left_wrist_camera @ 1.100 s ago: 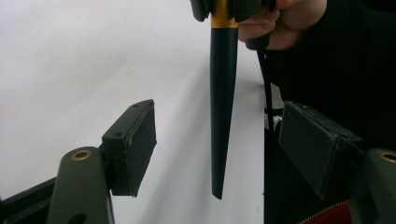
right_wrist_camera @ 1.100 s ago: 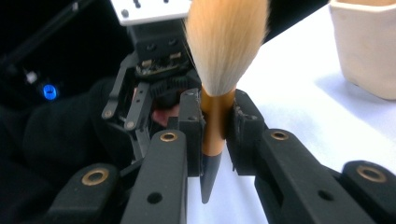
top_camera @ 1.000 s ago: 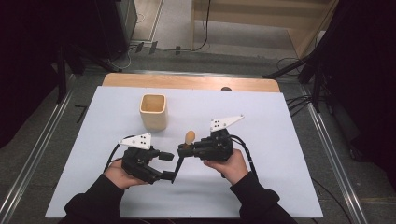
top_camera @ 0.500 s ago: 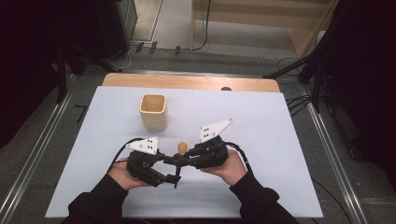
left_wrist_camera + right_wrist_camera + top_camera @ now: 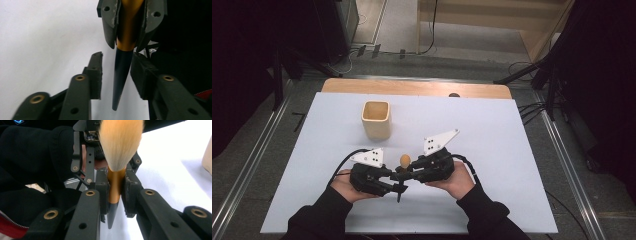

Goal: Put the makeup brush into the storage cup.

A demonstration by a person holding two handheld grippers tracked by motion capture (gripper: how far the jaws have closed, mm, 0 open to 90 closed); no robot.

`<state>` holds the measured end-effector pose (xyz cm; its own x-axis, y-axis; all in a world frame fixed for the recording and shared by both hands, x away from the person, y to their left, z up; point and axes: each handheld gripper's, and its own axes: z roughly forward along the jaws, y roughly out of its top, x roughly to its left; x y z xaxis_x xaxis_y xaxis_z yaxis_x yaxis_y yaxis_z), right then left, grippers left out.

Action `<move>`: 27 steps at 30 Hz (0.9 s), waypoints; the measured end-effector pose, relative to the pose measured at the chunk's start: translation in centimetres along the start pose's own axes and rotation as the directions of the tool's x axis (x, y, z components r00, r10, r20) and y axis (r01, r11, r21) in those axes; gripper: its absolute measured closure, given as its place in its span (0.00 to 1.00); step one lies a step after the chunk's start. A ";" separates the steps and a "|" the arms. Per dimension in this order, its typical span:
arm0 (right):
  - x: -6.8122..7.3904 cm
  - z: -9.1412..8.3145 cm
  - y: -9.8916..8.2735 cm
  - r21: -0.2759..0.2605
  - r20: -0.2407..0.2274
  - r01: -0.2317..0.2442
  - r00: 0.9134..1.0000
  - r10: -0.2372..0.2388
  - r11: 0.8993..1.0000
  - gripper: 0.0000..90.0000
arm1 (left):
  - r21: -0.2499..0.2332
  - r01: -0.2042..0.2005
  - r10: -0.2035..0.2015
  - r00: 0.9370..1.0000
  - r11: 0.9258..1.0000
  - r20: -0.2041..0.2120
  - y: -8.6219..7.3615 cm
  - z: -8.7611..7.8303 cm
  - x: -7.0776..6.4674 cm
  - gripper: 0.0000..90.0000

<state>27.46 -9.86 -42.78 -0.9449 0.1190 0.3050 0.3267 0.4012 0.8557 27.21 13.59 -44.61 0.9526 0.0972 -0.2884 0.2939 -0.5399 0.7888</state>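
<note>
Nearest the lower edge of the high view, two dark sleeves and two hands, meeting over the white table cover [image 5: 512, 150]. In the right gripper [image 5: 408, 174], jaws pressed onto the gold ferrule of a makeup brush [image 5: 403, 167], held upright: pale orange bristle tuft up, dark tapered handle pointing down toward the cover. Seen in the right gripper view, black pads clamped on either side of the gold band of the brush [image 5: 115, 185], the tuft fanning out above.

Facing it, the left gripper [image 5: 397, 182], jaws having just been closing, with the brush's dark handle [image 5: 121, 75] between them; in the left gripper view, one pad against the handle, the other still a small gap away, so spread, not pinching.

Farther back on the cover, well apart from the hands, a pale wooden cup [image 5: 376, 119], square-mouthed, upright. Beyond, the bare wooden table edge [image 5: 412, 88].

No readable brand, label or writing anywhere.
</note>
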 end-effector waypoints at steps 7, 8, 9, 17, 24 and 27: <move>0.0 0.2 0.0 -0.005 -0.006 -0.005 1.000 0.005 1.000 0.87 | -0.003 0.000 0.000 1.000 1.000 0.000 0.0 0.1 -0.1 0.79; 0.0 0.2 0.0 -0.008 -0.003 -0.005 1.000 0.005 1.000 0.87 | -0.004 -0.001 0.001 1.000 1.000 0.000 0.0 0.1 -0.1 0.79; 0.0 0.2 0.0 -0.009 -0.005 -0.005 1.000 0.005 1.000 0.87 | -0.004 -0.002 0.002 1.000 1.000 -0.003 0.0 0.1 -0.1 0.80; 0.0 0.2 0.0 -0.017 -0.004 -0.012 1.000 0.012 1.000 0.87 | -0.037 0.007 -0.006 1.000 0.999 0.015 0.1 -0.1 0.0 0.82; -0.2 0.1 0.0 -0.030 -0.006 -0.017 1.000 0.017 0.999 0.87 | -0.060 0.012 -0.011 1.000 0.998 0.015 0.0 0.2 -0.1 0.86; -0.2 0.0 0.0 -0.032 -0.009 -0.018 1.000 0.018 0.999 0.87 | -0.076 0.022 -0.020 1.000 0.997 0.024 -0.1 0.2 0.1 0.86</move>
<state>27.62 -9.87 -42.87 -0.9388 0.1181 0.3236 0.3440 0.3695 0.8632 27.23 13.52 -44.80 0.9444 0.0877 -0.3170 0.3196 -0.4726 0.8213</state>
